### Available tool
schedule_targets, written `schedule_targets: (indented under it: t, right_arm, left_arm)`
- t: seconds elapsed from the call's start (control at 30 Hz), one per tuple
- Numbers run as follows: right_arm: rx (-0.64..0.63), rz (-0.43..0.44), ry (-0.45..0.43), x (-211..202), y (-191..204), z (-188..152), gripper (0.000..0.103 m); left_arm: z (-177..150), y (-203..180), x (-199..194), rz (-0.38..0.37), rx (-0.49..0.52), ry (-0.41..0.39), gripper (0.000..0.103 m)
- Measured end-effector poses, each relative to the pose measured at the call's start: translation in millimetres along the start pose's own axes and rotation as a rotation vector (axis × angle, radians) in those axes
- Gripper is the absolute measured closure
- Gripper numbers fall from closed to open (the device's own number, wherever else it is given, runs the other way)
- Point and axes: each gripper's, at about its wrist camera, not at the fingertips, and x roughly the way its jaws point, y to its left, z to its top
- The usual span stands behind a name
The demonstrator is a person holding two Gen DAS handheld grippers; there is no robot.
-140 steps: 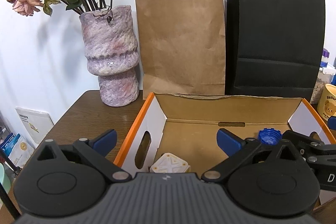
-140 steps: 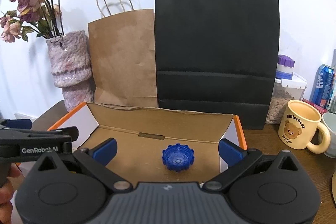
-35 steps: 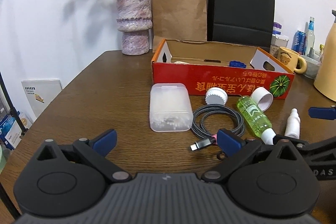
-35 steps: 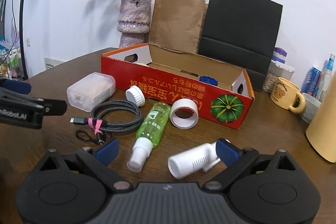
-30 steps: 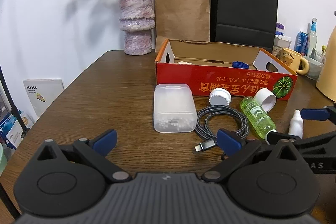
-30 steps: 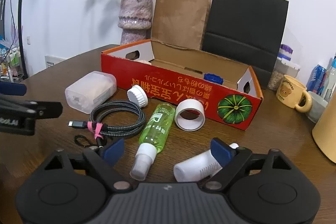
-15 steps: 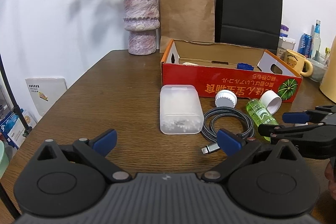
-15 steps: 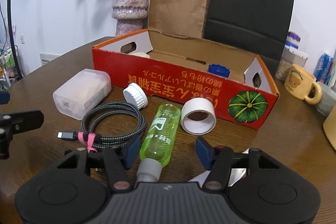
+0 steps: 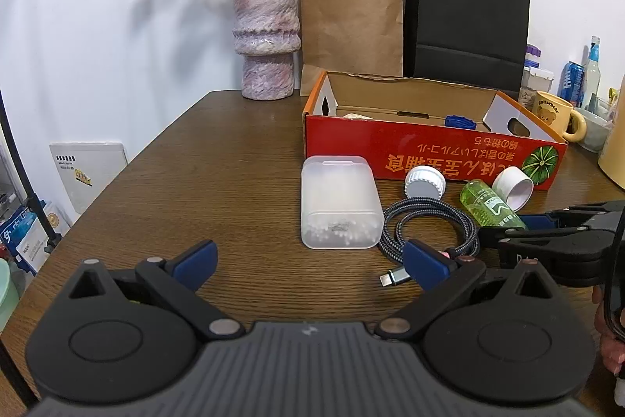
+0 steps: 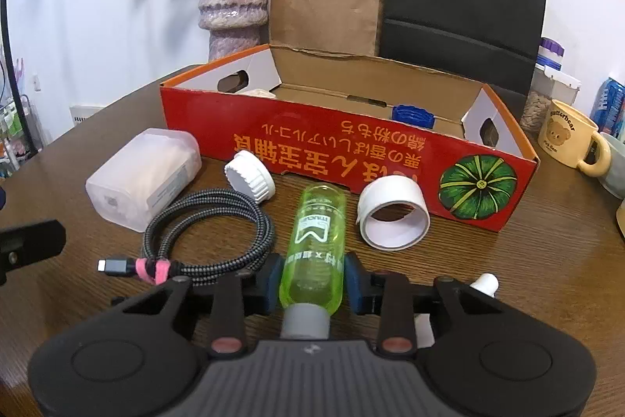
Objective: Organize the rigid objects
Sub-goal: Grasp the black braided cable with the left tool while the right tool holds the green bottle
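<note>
One object in hand: my right gripper [image 10: 312,284] is closed on the green spray bottle [image 10: 318,245], its blue pads pressed against both sides of the body, just above the grey collar.
Bottle position: lying on the wooden table [image 10: 547,280], in front of the red cardboard box [image 10: 351,159], between the coiled cable [image 10: 211,221] and the roll of white tape [image 10: 392,217].
Long axis: I read it as running straight away from my right fingers toward the box, base leading, nozzle end tucked back under the gripper body and out of sight.
Key relation: the box's open top lies ahead of and above the bottle; I judge the next move must lift over the near wall before going forward.
Nearer hand: the right one has it; my left gripper [image 9: 308,260] hovers well to the side, jaws wide apart and holding nothing.
Bottle appearance: translucent lime-green plastic, white printed label, rigid cylinder; I expect no give under the pads.
Box contents: a blue cap [image 10: 413,115] at the right, a pale item at the left, partly hidden.
Remaining on table: white jar lid [image 10: 250,176], frosted plastic case [image 10: 144,174], a small white bottle [image 10: 484,283] beside my right fingers.
</note>
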Motion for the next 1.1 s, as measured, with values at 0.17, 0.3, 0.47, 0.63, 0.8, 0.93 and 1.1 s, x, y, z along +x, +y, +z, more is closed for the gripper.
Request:
schedule_targets:
  t: [0.17, 0.3, 0.47, 0.63, 0.8, 0.93, 1.1]
  right_arm:
    - [0.000, -0.004, -0.022, -6.4, -0.5, -2.0, 0.072]
    - [0.016, 0.001, -0.050, -15.7, -3.3, -1.8, 0.072]
    - [0.035, 0.011, -0.081, -27.2, -8.7, -1.2, 0.073]
    - [0.048, 0.028, -0.113, -39.4, -14.0, -1.7, 0.073]
    - [0.056, 0.039, -0.144, -50.8, -20.0, -3.4, 0.073]
    - [0.065, 0.040, -0.166, -59.9, -27.0, -5.8, 0.073]
    - [0.088, 0.032, -0.181, -67.8, -39.7, -10.7, 0.073]
  left_arm:
    - [-0.6, -0.5, 1.0, 0.002, -0.002, 0.002, 0.000]
    - [-0.6, -1.1, 2.7, 0.004, 0.000, 0.005, 0.000]
    - [-0.7, -3.6, 3.8, 0.011, 0.007, 0.004, 0.000]
    - [-0.9, -9.6, 4.6, 0.015, 0.019, 0.002, 0.000]
    - [-0.1, -16.2, 5.4, 0.009, 0.025, 0.005, 0.000]
    - [-0.1, -26.7, 7.0, -0.004, 0.043, 0.013, 0.000]
    - [0.4, -39.9, 9.6, -0.048, 0.056, 0.034, 0.000]
